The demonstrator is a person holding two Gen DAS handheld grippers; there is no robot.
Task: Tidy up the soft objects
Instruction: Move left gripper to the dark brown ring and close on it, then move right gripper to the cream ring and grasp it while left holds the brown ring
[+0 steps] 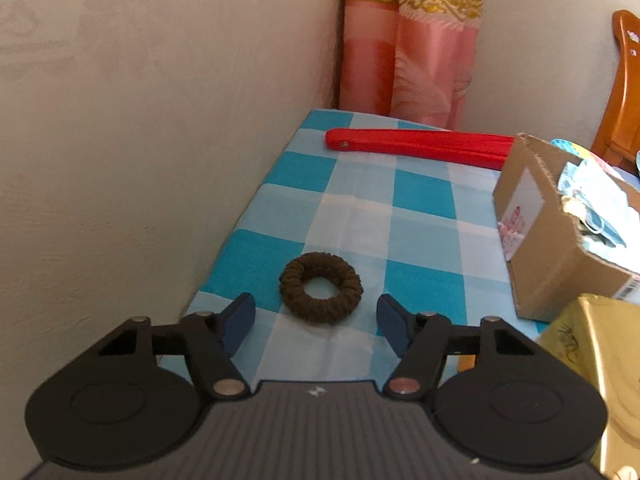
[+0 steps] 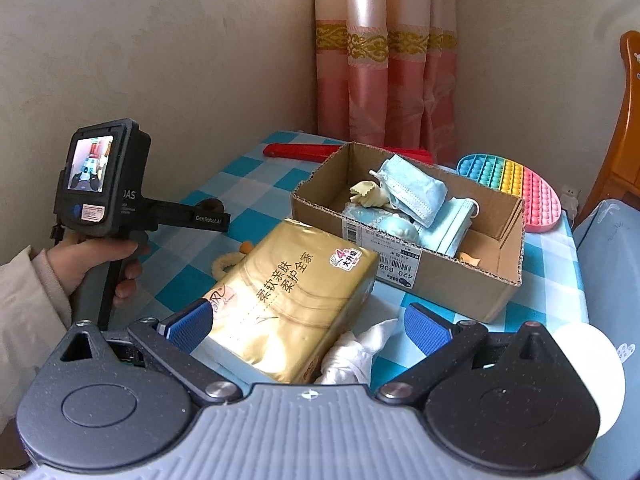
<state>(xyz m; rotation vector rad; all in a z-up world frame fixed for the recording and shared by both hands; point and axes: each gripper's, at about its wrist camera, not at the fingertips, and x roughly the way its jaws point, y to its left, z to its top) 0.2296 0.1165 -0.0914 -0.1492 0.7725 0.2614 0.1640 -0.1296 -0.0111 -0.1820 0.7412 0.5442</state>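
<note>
A dark brown hair scrunchie [image 1: 321, 288] lies on the blue checked tablecloth [image 1: 360, 208]. My left gripper [image 1: 316, 322] is open, its fingers either side of the scrunchie and just short of it. A cardboard box [image 1: 556, 236] [image 2: 404, 240] holds blue face masks [image 2: 416, 192] and other soft items. My right gripper [image 2: 308, 326] is open above a gold tissue pack [image 2: 288, 296] and a crumpled white cloth [image 2: 356, 354]. The left gripper body [image 2: 104, 184] shows in the right wrist view, with the scrunchie [image 2: 210, 203] just beyond its tip.
A red folded object [image 1: 416, 146] lies at the table's far edge. A rainbow pop-it pad [image 2: 516, 188] lies right of the box. A yellow scrunchie [image 2: 226, 262] peeks from behind the tissue pack. Walls stand left and behind; a pink curtain [image 1: 408, 48] hangs in the corner.
</note>
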